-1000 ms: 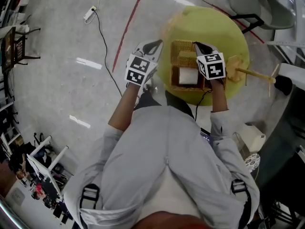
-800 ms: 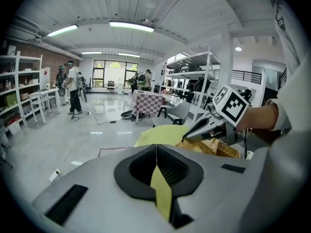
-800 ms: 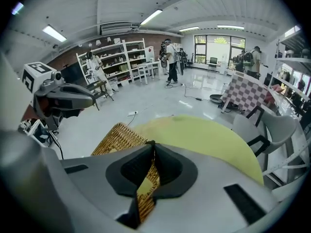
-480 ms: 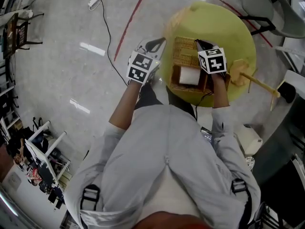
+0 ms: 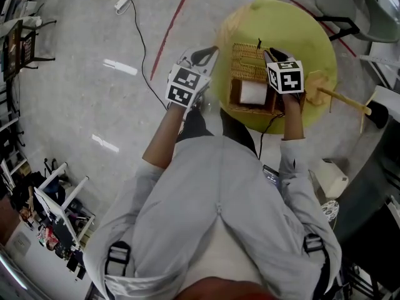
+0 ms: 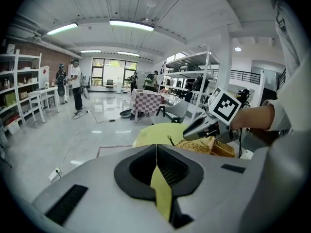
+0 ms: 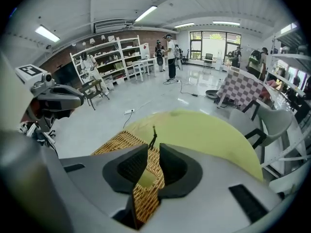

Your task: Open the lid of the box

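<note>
Box (image 5: 249, 109) of wicker, lid (image 5: 248, 60) open

I see a large hall with a glossy grey floor (image 5: 75, 105) crossed by a red line (image 5: 172, 30), white shelving (image 7: 104, 50) against a brick wall (image 6: 36, 52), bright far windows (image 7: 214, 39), ceiling strip lights (image 6: 131, 24) overhead.

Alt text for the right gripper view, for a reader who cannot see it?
The right hand-held gripper, whose jaws have just been opening, hangs open and grips nothing above a wicker lid, whose dark loop stands just past the jaw tips. A round yellow-green table spreads beyond, and the left hand-held gripper shows at far left.
</note>
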Available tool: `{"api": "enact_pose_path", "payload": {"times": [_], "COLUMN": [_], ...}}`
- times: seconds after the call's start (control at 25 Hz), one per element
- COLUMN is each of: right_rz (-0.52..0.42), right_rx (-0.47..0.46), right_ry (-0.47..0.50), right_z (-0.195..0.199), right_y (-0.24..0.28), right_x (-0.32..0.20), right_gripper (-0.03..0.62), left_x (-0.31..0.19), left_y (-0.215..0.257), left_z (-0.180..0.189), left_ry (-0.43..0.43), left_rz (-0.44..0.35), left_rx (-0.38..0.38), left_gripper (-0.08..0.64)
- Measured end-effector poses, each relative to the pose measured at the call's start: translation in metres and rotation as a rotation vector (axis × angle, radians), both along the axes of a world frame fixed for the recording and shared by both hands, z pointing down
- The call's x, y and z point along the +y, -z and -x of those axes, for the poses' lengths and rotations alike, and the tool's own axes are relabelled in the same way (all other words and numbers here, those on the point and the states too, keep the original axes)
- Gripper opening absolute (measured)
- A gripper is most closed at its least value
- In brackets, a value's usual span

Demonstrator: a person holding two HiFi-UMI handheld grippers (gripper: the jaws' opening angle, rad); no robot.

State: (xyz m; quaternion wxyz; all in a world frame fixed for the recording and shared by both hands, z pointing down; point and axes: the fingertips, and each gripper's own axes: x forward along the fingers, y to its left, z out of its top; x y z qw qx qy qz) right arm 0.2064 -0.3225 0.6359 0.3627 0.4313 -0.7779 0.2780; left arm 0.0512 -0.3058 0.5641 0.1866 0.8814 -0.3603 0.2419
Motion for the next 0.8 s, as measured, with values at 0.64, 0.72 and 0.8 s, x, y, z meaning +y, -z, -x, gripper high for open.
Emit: {"api": "enact_pose_path", "payload": {"times": [0.64, 0.72, 0.8], "right_rz": [-0.296, -0.343, -0.386], "right_rx": [0.066, 0.070, 0.077], "right_ry": [-0.195, -0.219, -0.242], "right_z": [0.008, 0.010, 0.013], "right_y": [0.131, 0.150, 0.169], "right_x": [0.072, 0.083, 0.096], "right_gripper": [0.042, 0.038, 0.033], "left_x": [0.046, 0.049, 0.053], "left_y": [0.071, 0.081, 0.092], "left_z": [0.025, 0.029, 0.034], "left_ry": [-0.161, -0.179, -0.197], "left_rz": [-0.154, -0.176, -0.200], "left_rx": [0.075, 0.084, 0.090], "left_gripper": [0.029, 0.029, 0.029]}}
